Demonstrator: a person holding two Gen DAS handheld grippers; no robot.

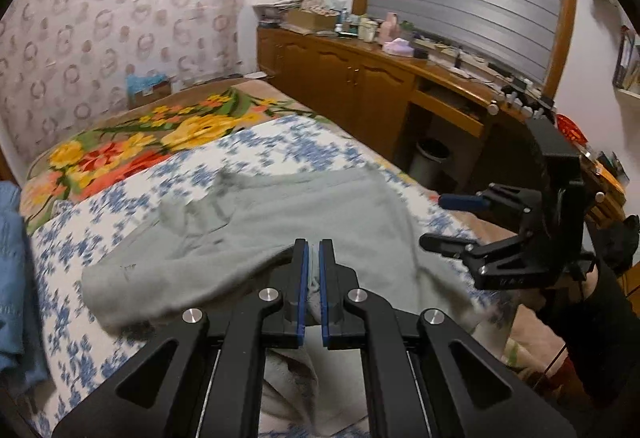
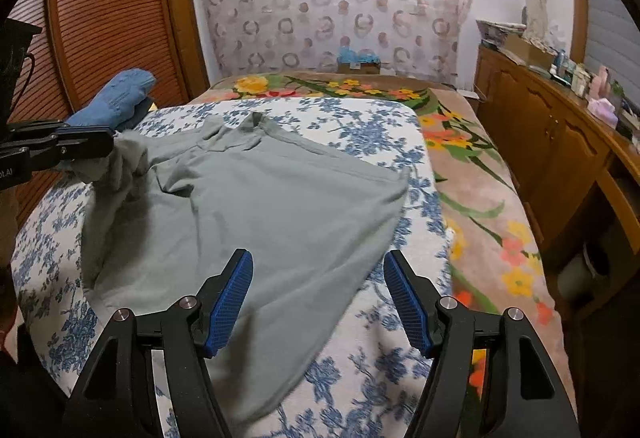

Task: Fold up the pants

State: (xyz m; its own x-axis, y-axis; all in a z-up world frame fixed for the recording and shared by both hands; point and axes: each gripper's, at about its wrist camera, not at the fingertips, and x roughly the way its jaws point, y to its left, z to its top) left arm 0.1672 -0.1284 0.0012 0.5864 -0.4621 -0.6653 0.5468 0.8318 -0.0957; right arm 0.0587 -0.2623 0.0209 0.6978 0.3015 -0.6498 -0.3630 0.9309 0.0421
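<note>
We grip a bunched edge of the grey-green pants (image 2: 256,206) with our left gripper (image 1: 314,258), its jaws clenched on the cloth and lifting it off the blue-flowered quilt (image 2: 360,126). Our right gripper (image 2: 318,294) hovers released, jaws spread wide above the near edge of the spread pants on the bed.

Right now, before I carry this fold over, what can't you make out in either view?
- Near hem of the grey pants: right wrist view, hidden by the right claw.
- Pinched cloth: left wrist view, covered by the left claw pads.
- Blue garment: left wrist view, cut by the frame edge.
- Dresser clutter: too small.
</note>
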